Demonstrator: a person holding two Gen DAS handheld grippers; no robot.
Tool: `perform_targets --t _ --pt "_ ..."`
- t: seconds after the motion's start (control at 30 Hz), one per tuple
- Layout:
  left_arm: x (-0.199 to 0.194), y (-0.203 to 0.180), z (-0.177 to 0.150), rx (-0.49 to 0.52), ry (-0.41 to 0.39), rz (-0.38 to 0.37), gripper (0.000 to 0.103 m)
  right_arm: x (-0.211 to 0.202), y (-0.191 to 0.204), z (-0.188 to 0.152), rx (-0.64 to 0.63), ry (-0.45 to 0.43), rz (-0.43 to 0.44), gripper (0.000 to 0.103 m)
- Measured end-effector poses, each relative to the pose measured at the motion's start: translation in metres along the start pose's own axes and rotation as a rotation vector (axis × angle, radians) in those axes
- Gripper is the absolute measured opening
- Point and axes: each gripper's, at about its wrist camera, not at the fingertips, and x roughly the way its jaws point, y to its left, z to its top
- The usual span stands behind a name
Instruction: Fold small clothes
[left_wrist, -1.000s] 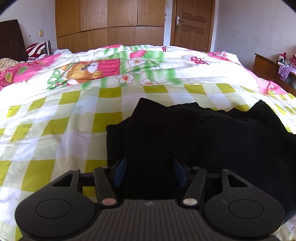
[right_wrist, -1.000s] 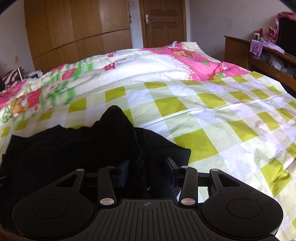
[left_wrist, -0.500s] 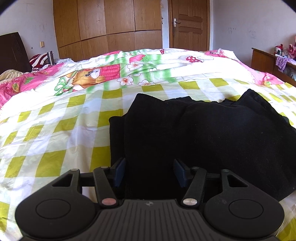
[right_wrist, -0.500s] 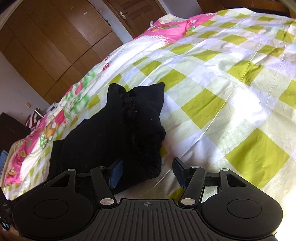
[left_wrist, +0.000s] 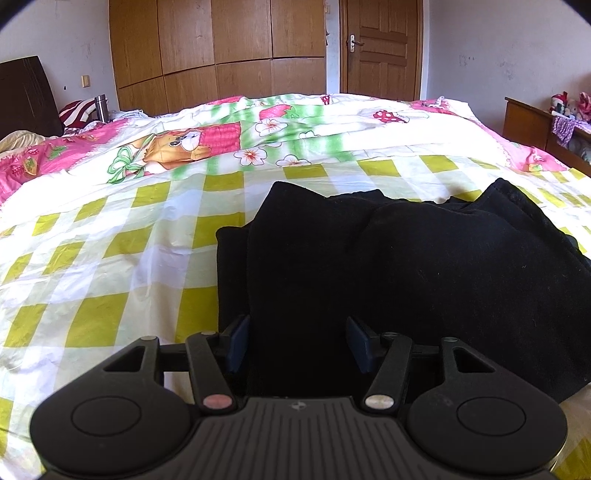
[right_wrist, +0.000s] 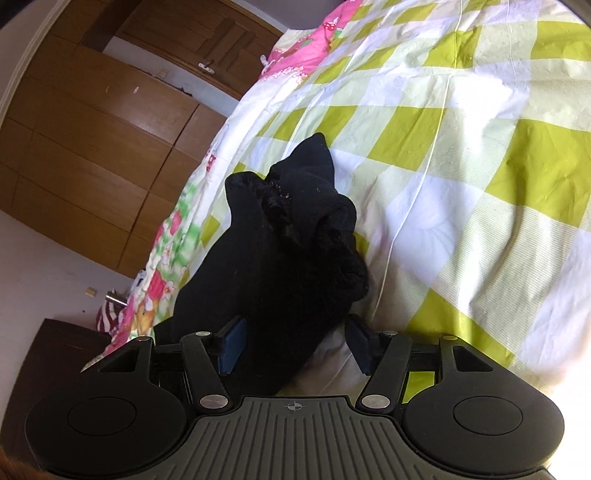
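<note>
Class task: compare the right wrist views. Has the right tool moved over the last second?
Yes. The right tool has rolled and tipped down: the wardrobe, level before, now slants at upper left, and the black garment fills more of the view.

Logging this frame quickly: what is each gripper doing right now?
Left gripper: open, jaws apart over the black garment, gripping nothing.
Right gripper: open, garment edge lying between the jaws, not clamped.
</note>
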Motion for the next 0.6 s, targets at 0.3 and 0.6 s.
perform_targets --t 0.3,0.6 --pt "0.0 0.003 0.002 -0.005 0.008 -0.026 0.069 0.024 0.007 -0.001 0.156 -0.159 0.042 0.06" --pt "0.002 0.004 -0.001 -0.011 0.005 -0.035 0.07 0.024 0.011 -0.029 0.049 -0.15 -0.042 0.055"
